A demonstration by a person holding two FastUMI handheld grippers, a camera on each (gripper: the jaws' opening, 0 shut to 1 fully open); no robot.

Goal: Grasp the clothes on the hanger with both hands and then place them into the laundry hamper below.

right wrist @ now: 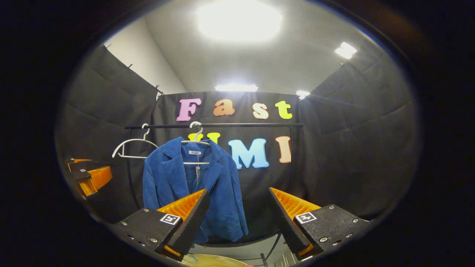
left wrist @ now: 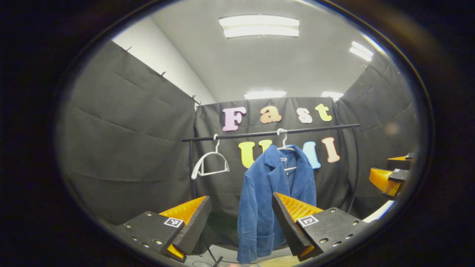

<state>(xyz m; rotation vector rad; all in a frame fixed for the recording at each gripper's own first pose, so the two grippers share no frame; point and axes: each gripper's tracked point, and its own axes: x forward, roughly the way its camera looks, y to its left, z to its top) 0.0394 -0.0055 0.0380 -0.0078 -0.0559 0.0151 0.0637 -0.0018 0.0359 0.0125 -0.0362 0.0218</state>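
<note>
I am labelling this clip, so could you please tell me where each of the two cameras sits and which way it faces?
Left gripper view: rides on the left gripper, facing the rack; its own open fingers frame the blue jacket; the right gripper shows at the right edge.
Right gripper view: rides on the right gripper, facing the same rack; open fingers below the jacket; the left gripper shows at the left edge.
Shared: rack, jacket, empty white hanger.

A: Anything between the left tongs (left wrist: 241, 222) and the jacket (left wrist: 259, 200)?
B: No, open air at centre frame. An empty hanger (left wrist: 209, 163) hangs left; the rail (left wrist: 271, 132) crosses above.
</note>
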